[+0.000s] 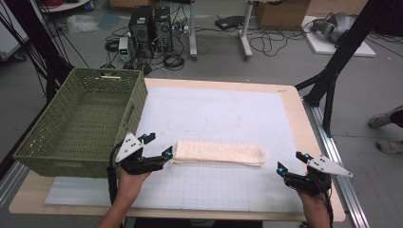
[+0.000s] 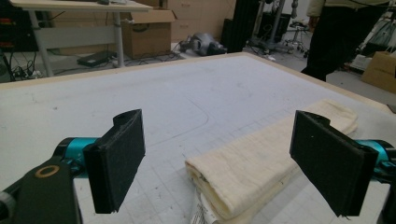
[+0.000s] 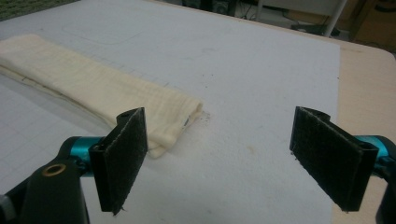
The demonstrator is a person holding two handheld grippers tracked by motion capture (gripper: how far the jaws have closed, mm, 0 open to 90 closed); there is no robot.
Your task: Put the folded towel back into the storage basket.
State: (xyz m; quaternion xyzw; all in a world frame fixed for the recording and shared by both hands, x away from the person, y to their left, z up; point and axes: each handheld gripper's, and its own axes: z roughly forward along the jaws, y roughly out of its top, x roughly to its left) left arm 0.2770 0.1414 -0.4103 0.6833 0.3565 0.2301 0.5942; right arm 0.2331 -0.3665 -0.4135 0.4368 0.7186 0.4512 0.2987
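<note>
A cream cloth [image 1: 218, 154], folded into a long strip, lies across the white mat near the table's front. My left gripper [image 1: 158, 146] stands open just off the strip's left end; in the left gripper view that end of the cloth [image 2: 252, 168] lies between and ahead of the wide jaws, untouched. My right gripper [image 1: 292, 161] is open a short way right of the strip's other end. In the right gripper view the cloth [image 3: 93, 88] stretches off to the upper left, its near end close to the left pad, with bare mat between the jaws.
A green woven basket [image 1: 81, 124] sits on the table's left side, close beside my left hand. The white gridded mat [image 1: 218, 114] covers most of the wooden table [image 1: 304, 118]. Behind the table are computers, cables and boxes on the floor; a person's feet [image 1: 386, 132] show at far right.
</note>
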